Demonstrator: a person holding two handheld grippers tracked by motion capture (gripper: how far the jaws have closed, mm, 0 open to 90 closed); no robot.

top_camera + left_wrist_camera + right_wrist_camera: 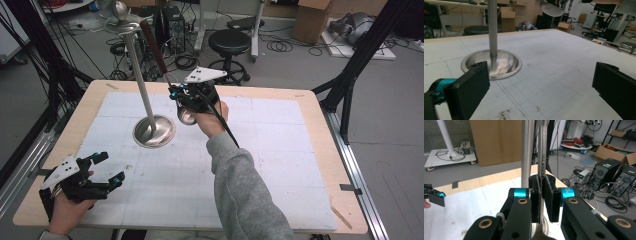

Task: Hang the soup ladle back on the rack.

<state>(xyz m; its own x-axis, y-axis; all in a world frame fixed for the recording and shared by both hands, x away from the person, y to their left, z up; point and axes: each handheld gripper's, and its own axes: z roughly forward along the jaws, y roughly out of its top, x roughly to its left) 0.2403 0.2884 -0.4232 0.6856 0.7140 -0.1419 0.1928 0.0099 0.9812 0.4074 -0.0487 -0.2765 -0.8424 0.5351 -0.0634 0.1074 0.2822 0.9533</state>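
Note:
A steel stand rises from a round base (pixel 154 131) (pixel 491 63) on the white mat, its pole (pixel 140 75) (pixel 526 150) ending in a small top dish (pixel 122 22). My right gripper (pixel 175 92) (pixel 541 180) hovers just right of the pole, shut on the metal shank (pixel 541 152) of a ladle. The ladle's brown handle (pixel 154 47) slants up and left, and its shiny bowl (pixel 186 116) hangs below the hand. My left gripper (pixel 111 167) (pixel 541 82) rests near the table's front left corner, open, with nothing between its jaws.
The wooden table (pixel 310 107) carries a white gridded mat (pixel 280 150). Behind the table stand a black stool (pixel 229 42), cardboard boxes (pixel 312 20) and loose cables on the floor. A black tripod leg (pixel 350 85) stands off the right edge.

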